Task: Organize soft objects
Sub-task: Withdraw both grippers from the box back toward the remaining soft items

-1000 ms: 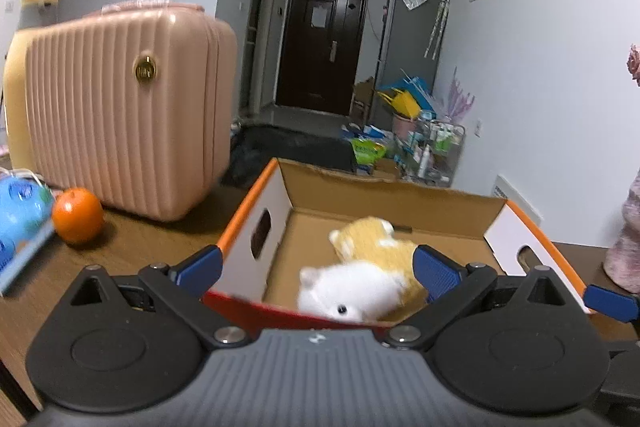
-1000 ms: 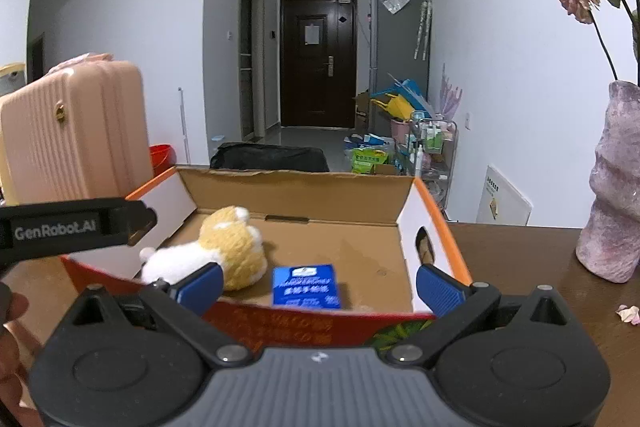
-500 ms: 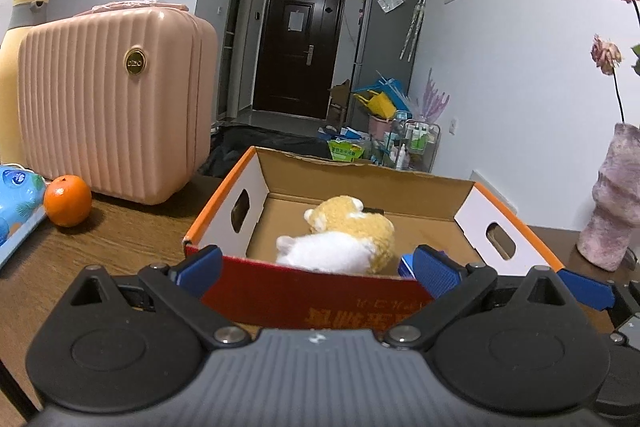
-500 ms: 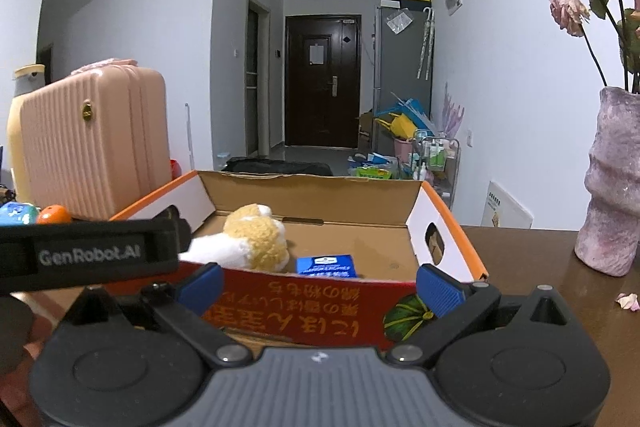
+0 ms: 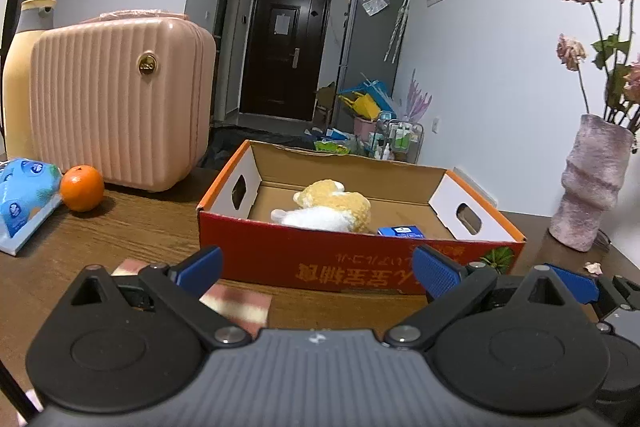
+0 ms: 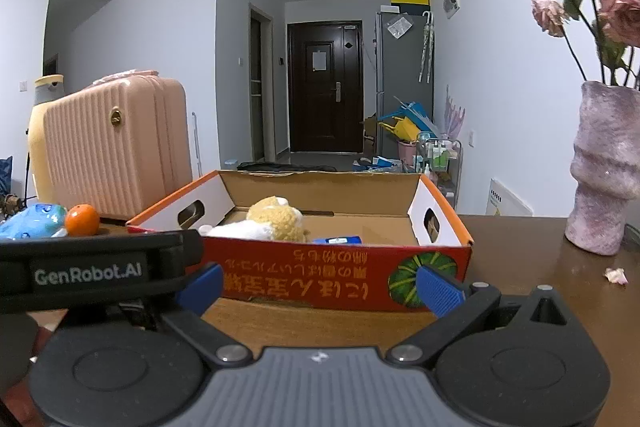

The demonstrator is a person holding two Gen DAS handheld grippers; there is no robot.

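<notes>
On the bench (image 5: 132,227) we see the cardboard box (image 5: 352,259) ahead of both grippers. The plush toy (image 5: 332,211) lies inside it, well beyond our jaws. Left gripper (image 5: 316,267) and right gripper (image 6: 320,287) stand wide apart, holding nothing.

I'm looking into a lived-in flat: beyond the wooden table (image 5: 132,227) a hallway runs to a dark front door (image 5: 286,53), with a grey fridge (image 5: 370,51) just right of that door, cluttered household bags at the fridge's foot, and a pink suitcase (image 5: 120,103) on the table.
</notes>
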